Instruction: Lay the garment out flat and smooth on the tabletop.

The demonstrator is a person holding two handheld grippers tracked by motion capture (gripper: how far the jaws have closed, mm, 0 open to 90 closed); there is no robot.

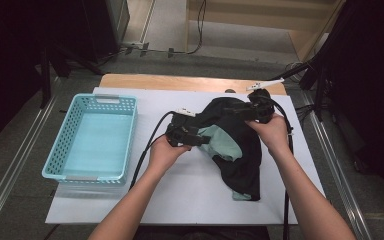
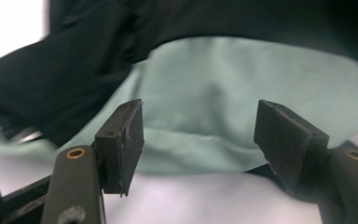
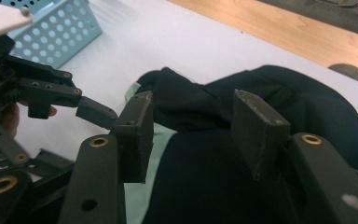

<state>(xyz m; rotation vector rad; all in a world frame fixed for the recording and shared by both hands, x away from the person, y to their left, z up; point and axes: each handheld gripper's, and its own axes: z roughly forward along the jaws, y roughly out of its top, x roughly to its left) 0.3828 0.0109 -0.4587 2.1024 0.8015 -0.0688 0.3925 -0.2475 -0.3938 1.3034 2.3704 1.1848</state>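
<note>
Landmark: black garment (image 1: pixel 240 150) with mint lining (image 1: pixel 222 142), crumpled on the white table cover (image 1: pixel 180 200).

Left gripper (image 1: pixel 195 137) sits at the garment's left edge, jaws apart. In the left gripper view the mint lining (image 2: pixel 242 102) lies past the pads (image 2: pixel 128 140), nothing pinched between them. Released.

Right gripper (image 1: pixel 242 111) is over the garment's far top edge. In the right gripper view its jaws stand apart above the black cloth (image 3: pixel 205 186), pads (image 3: pixel 256 130) not pressing on it. Also released. That view shows the left gripper (image 3: pixel 95 114) just left of the garment.

Blue basket (image 1: pixel 92 137) stands well left of the garment, with nothing in it.

Judgement on progress: early. Garment is bunched, lining turned out, no clean fold visible. 2 grippers are positioned at its edges but 0 grips made. Left to do: grab the cloth, spread or fold it, then probably move it to the basket.
</note>
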